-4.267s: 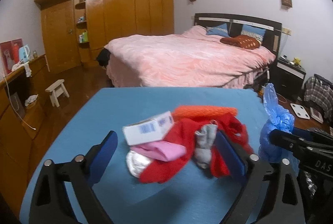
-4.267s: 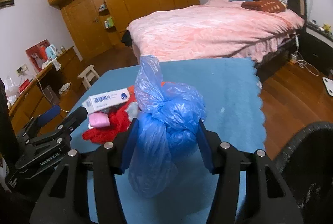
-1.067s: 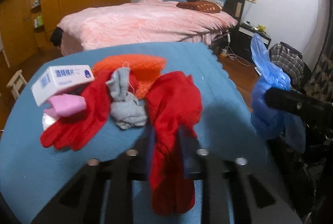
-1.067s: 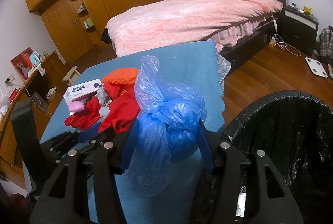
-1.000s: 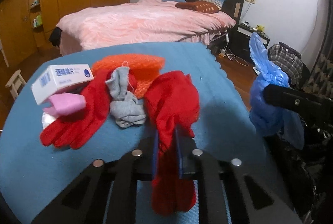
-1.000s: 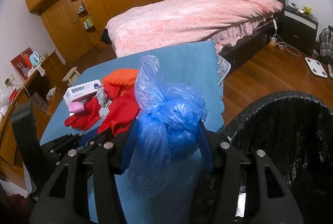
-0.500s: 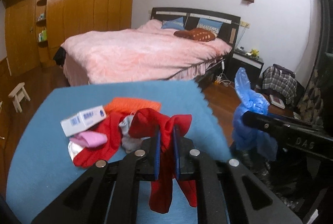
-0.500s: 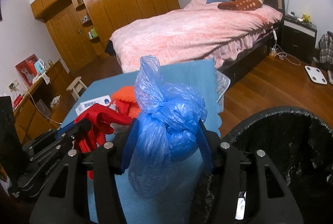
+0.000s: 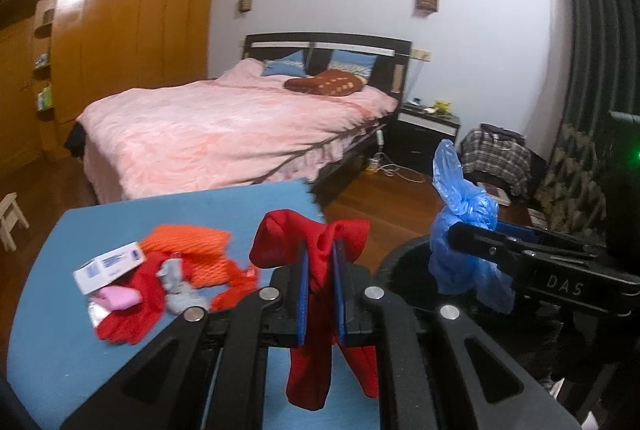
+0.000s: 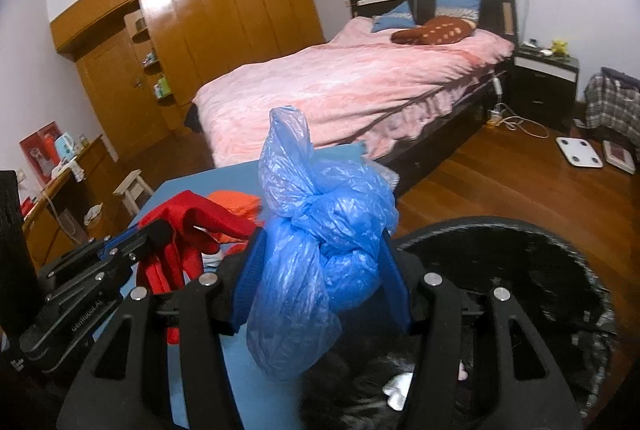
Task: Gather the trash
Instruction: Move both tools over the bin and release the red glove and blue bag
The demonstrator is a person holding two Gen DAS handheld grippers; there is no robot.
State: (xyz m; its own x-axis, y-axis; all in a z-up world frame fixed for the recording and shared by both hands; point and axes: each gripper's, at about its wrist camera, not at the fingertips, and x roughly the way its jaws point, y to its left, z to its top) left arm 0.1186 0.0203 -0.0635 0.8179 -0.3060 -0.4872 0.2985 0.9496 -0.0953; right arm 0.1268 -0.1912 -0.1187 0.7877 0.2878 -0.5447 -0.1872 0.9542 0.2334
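Both loads hang clear of the blue desk (image 9: 48, 370), lifted so they can drop into the black-lined bin (image 10: 568, 270) beside it. The left hand-held gripper (image 9: 319, 294) is pinched nearly closed on a red cloth (image 9: 316, 310) that drapes down on both sides of the pads. The right hand-held gripper (image 10: 320, 278) clamps a knotted blue plastic bag (image 10: 316, 242) at medium width, right above the bin's near rim. More litter sits on the desk: a small white box (image 9: 108, 266), orange netting (image 9: 188, 246). The bin's mouth looks wide and unobstructed; the desk's scalloped edge lies close by.
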